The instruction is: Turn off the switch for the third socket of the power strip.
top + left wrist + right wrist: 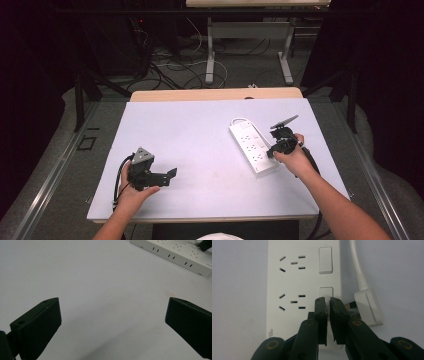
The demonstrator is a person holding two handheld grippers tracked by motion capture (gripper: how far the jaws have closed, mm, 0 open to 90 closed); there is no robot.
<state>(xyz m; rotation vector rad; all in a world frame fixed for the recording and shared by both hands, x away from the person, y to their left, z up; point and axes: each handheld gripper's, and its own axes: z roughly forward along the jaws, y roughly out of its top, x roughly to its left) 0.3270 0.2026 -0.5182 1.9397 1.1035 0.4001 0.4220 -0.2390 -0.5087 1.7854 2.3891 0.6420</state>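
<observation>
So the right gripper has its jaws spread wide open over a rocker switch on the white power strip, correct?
Not quite: the right gripper has its jaws closed together, with nothing between them, as the right gripper view shows. Their tips are indeed over a rocker switch on the white power strip.

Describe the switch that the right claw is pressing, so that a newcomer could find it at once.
Start at the white power strip lying on the white table. Rocker switches run along its edge beside the cable plug. The one meant, the nearer switch, sits right at the shut right claw tips; the farther switch stands clear.
</observation>
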